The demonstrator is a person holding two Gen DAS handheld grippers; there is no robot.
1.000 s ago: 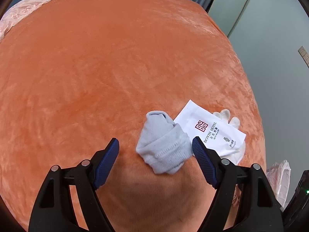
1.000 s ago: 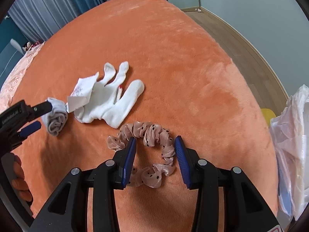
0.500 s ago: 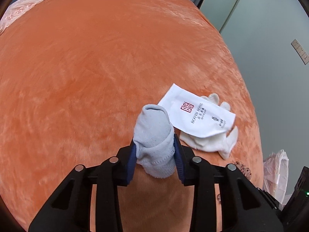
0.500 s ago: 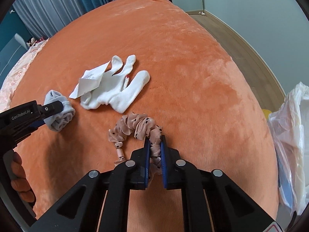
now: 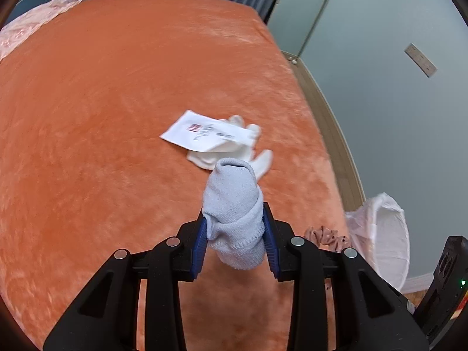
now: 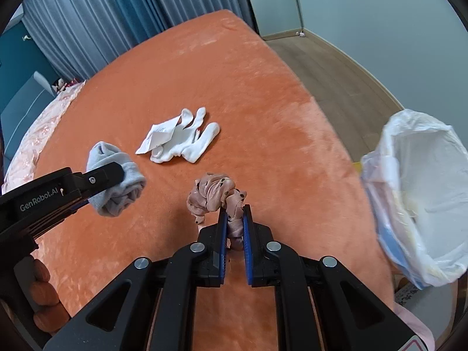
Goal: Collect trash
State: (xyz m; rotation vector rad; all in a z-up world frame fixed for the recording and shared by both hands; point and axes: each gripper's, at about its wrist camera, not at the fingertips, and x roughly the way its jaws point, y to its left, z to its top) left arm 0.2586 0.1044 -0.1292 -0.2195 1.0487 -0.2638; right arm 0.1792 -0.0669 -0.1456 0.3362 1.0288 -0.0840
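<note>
Both tongs have closed and lifted since a second ago. Back then they were wide apart around their things down on the bed (image 5: 117,87). Now the left tongs (image 5: 234,228) are clamped on the grey sock (image 5: 234,204), which sticks up out of them, off the blanket. The right tongs (image 6: 234,222) are squeezed tight on the pink scrunchie (image 6: 213,193), and most of it bunches up above the blue pads (image 6: 223,234).

That means two bits of trash are picked up at once. I think the next job is to carry them to the bin bag (image 6: 424,199) and let go.

The bag sits just off the right edge of the bed, with its mouth open. It is near the right tongs and farther from the left ones, so the scrunchie has the shorter trip.

Two things are left on the bed: the white sock (image 6: 193,143) and the paper packet (image 5: 204,133) lying on top of it. They are out ahead of both tongs, not touching either. They look like the next things to grab.
</note>
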